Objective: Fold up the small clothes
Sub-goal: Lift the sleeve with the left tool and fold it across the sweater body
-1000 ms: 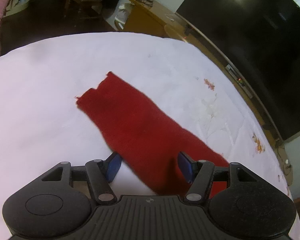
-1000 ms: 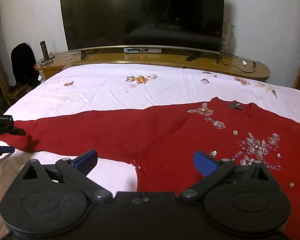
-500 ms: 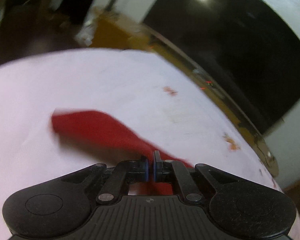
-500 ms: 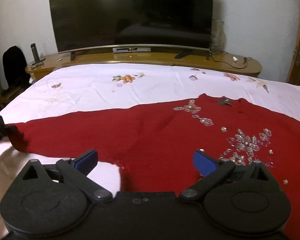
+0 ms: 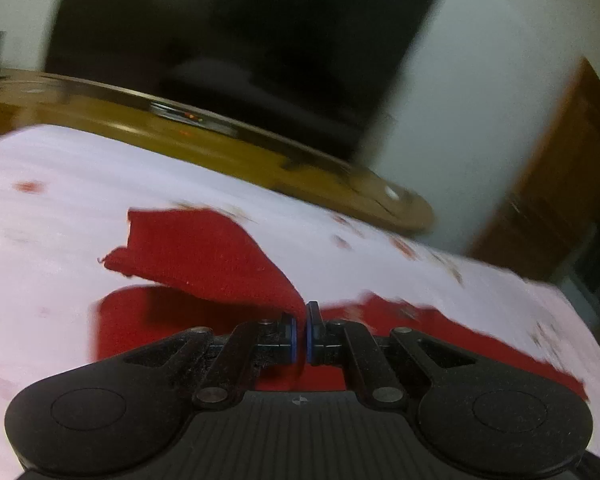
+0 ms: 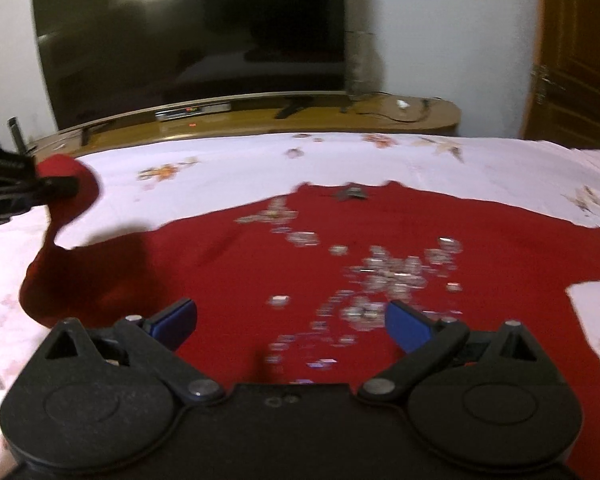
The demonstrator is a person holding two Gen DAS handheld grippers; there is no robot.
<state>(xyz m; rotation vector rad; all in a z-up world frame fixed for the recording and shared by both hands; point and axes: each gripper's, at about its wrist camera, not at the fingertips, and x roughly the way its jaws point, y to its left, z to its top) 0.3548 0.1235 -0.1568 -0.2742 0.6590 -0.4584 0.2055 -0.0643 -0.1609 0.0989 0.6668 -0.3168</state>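
A red top (image 6: 340, 272) lies spread on the white floral bedspread (image 6: 228, 168), its front beaded (image 6: 392, 276). The left gripper (image 5: 301, 328) is clamped on the sleeve (image 5: 204, 256), which rises off the bed and drapes forward from the blue pads (image 5: 291, 334). In the right wrist view the sleeve (image 6: 66, 184) hangs lifted at far left. The right gripper (image 6: 290, 326) hovers over the top's body, jaws wide, holding nothing. Behind the bed stand a wooden console (image 6: 260, 120) and a dark TV (image 6: 188, 48).
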